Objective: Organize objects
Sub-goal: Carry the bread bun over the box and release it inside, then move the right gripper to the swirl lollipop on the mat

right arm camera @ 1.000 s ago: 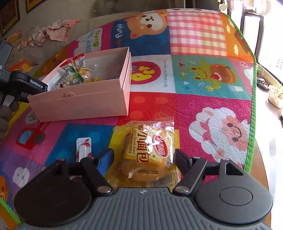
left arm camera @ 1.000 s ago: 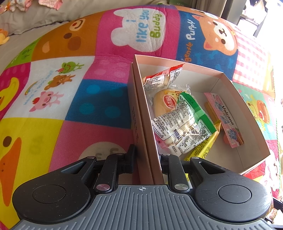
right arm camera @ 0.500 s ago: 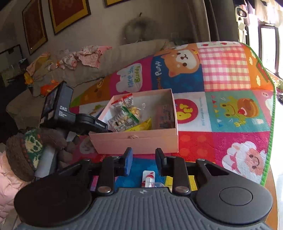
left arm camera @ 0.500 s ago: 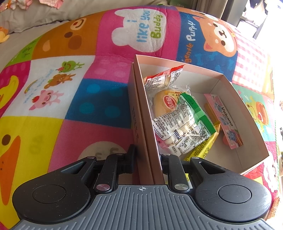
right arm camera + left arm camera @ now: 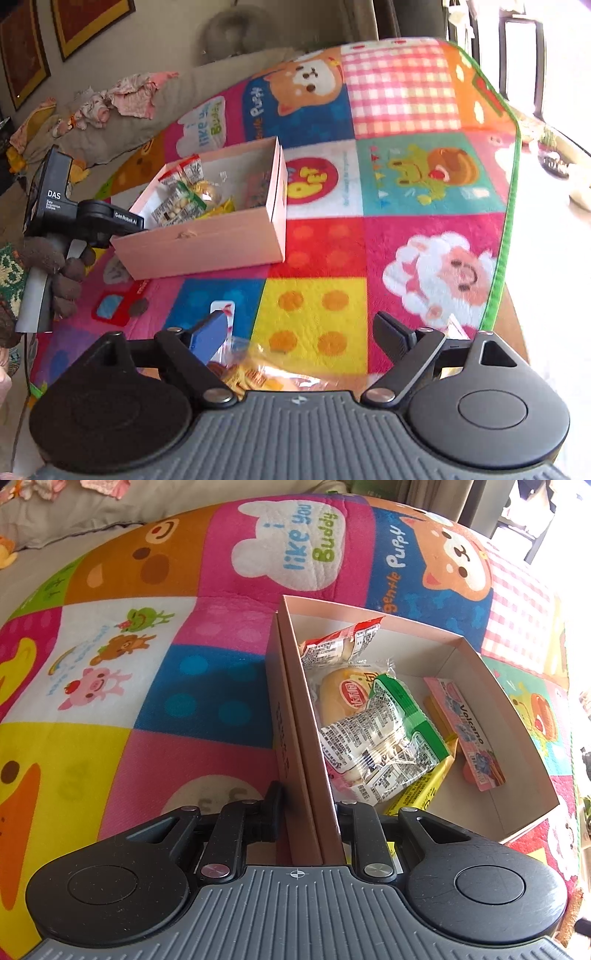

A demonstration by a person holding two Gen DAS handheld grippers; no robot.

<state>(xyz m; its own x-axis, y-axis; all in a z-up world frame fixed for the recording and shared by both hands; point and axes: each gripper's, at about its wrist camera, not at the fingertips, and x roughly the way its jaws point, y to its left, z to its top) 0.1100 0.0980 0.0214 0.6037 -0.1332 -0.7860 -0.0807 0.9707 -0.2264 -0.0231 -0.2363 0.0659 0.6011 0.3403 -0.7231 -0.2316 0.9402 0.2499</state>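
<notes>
A pink cardboard box [image 5: 480, 672] sits on a colourful play mat and holds several snack packets, among them a green-edged one [image 5: 399, 734] and a pink "Volcano" one [image 5: 469, 734]. My left gripper [image 5: 308, 805] is shut on the box's near wall. The box also shows at the left in the right wrist view [image 5: 207, 240], with the left gripper clamped on its corner. My right gripper [image 5: 303, 328] is open and empty above the mat. A bread packet [image 5: 251, 373] lies on the mat below it, mostly hidden by the gripper body.
A small white sachet [image 5: 221, 308] lies on the mat beside my right gripper's left finger. The mat's green edge [image 5: 506, 236] runs down the right. A grey sofa with clothes [image 5: 122, 96] stands behind the mat.
My right gripper rose, shut for a moment, and now stands wide open again with the bread packet lying below it. My left gripper and the box have not moved.
</notes>
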